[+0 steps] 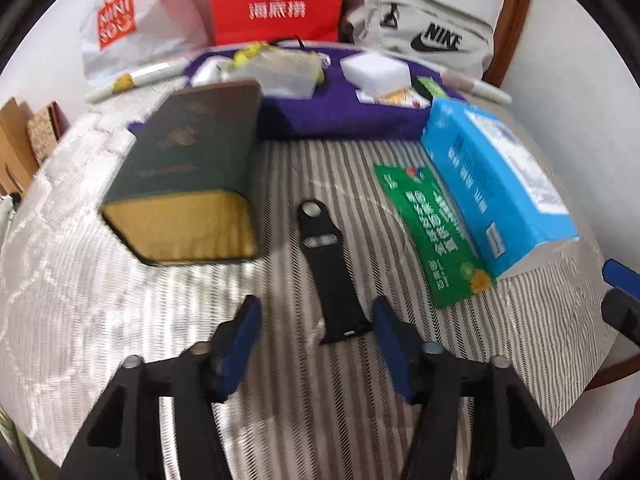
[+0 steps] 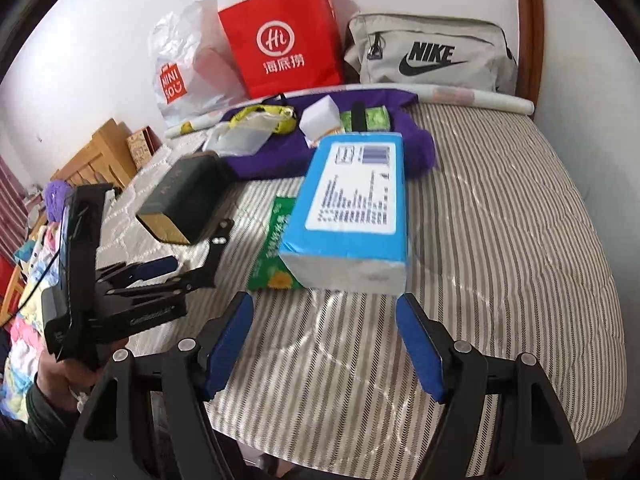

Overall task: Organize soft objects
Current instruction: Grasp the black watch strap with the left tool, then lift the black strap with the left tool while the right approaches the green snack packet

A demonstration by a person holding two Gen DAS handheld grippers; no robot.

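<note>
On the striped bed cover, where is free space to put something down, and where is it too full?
Free: the striped cover right of the blue box, and the strip before the right gripper. Crowded: the purple cloth at the back, and between the green tin and blue box, where the black strap lies.

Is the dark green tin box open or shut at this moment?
Open. The green tin box lies on its side on the striped bedcover, its lidless mouth facing the camera, showing a bare gold interior. No lid is visible nearby.

A home bedroom: a striped mattress (image 2: 500, 240) fills the frame, wooden headboard (image 2: 530, 20) upper right, shopping bags (image 2: 280, 40) against the white wall at top.
</note>
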